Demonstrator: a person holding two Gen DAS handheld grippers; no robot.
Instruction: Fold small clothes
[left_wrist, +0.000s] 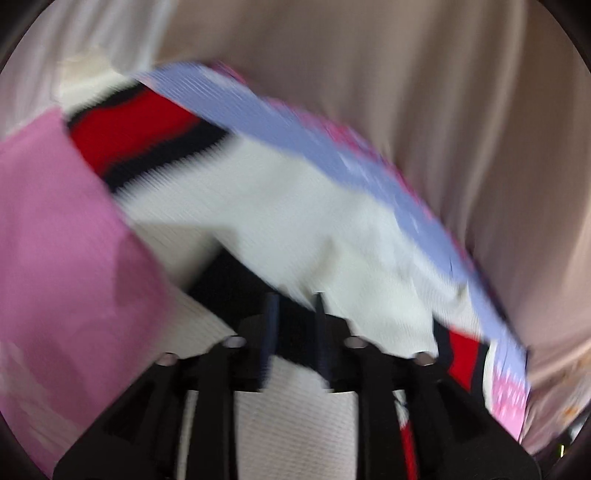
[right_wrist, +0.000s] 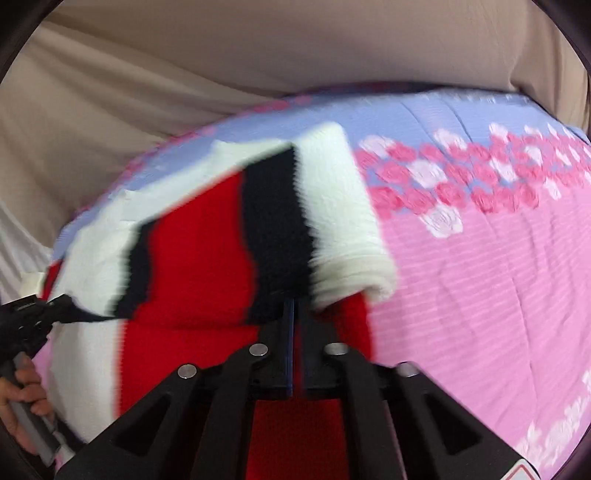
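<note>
We saw a knitted garment (right_wrist: 207, 236), white with red and black bands, lying on a pink and lilac blanket (right_wrist: 480, 266) that was spread over a beige sheet (right_wrist: 221, 59).

In the right wrist view, the right gripper (right_wrist: 295, 314) had its two fingers pressed nearly together, with a black band of the garment pinched between them. The garment rose straight up from the fingertips and spread away to the left, its white ribbed edge folded over just to the right of the fingers.

At the left edge of that view, the left gripper (right_wrist: 55, 306) reached in from a hand (right_wrist: 22, 391) on its handle, and a dark corner of the garment was drawn out to its tip.

In the left wrist view, blurred by motion, the left gripper (left_wrist: 295, 306) showed its fingers a little apart with dark and white knit lying between and over them. It appeared to grip the cloth, though the blur left the contact unclear. The garment stretched ahead and rightward from it.
</note>
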